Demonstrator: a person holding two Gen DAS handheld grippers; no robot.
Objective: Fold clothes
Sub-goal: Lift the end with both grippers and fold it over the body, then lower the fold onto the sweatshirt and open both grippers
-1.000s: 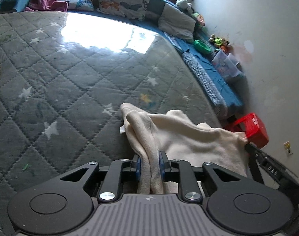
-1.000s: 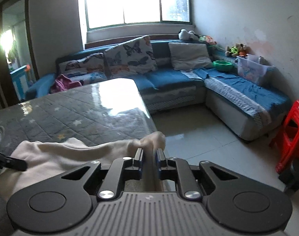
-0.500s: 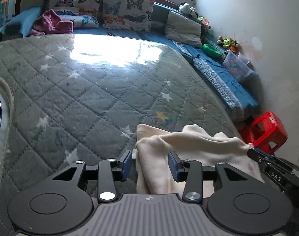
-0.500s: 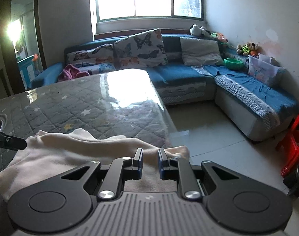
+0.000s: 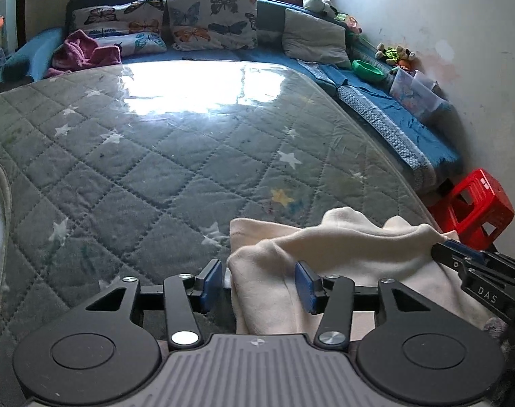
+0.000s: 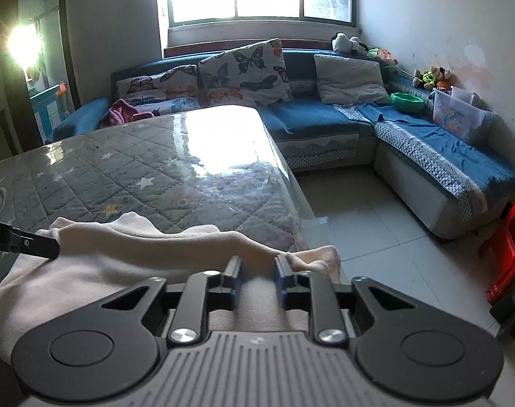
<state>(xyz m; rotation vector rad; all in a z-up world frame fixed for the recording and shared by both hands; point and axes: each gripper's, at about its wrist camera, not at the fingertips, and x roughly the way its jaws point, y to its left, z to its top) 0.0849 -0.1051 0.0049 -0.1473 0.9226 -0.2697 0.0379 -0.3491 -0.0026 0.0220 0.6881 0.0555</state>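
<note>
Your left gripper (image 5: 259, 281) and right gripper (image 6: 256, 281) were black, each with 2 blue-padded fingers (image 5: 212, 283), silver screws, ribbed grey housing.

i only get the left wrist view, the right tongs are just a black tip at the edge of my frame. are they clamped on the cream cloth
Observer: No. In the right wrist view the right tongs stand open, and the cream cloth lies loose between the fingers.
Operator: ok, where does that end of the cloth sit on the table
Observer: It sits right at the table edge. Its tip seems to poke just past the edge, over the tiled floor.
</note>
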